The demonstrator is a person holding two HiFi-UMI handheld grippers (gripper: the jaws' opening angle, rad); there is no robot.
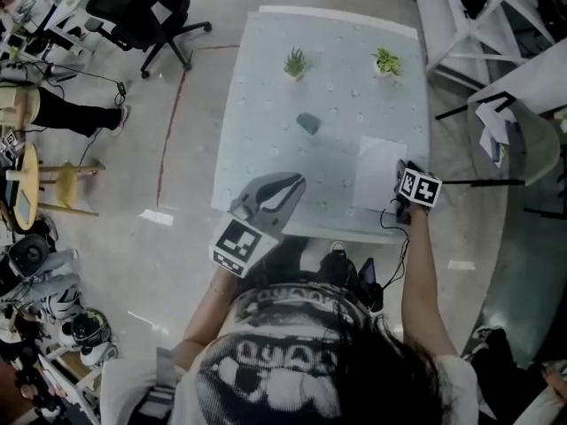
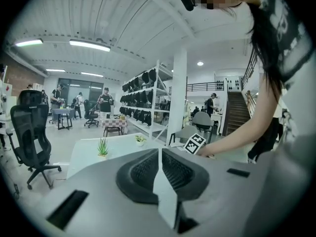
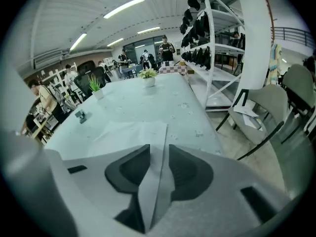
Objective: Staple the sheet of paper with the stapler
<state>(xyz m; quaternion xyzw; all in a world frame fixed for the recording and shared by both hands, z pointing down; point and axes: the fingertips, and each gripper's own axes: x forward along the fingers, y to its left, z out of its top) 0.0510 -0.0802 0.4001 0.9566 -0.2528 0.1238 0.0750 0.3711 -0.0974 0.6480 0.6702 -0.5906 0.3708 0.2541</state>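
Desk (image 1: 257, 104) from above. Sheet of paper (image 1: 379, 173) lies flat at near right, long axis near-to-far. Right gripper (image 1: 404, 175) is just beside its right edge, jaws apart & empty. Stapler (image 1: 307, 123) sits mid-desk, farther out, nearer the left gripper (image 1: 291, 186), whose jaws are together on nothing. Likely R takes the paper, L the stapler.

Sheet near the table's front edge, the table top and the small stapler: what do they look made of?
Sheet: thin white paper, matte, lying flat with crisp edges. Table top: probably a pale cloth or plastic cover with a faint sheen and small repeated flower-like prints. Stapler: dark teal, likely plastic, but too small to be sure.
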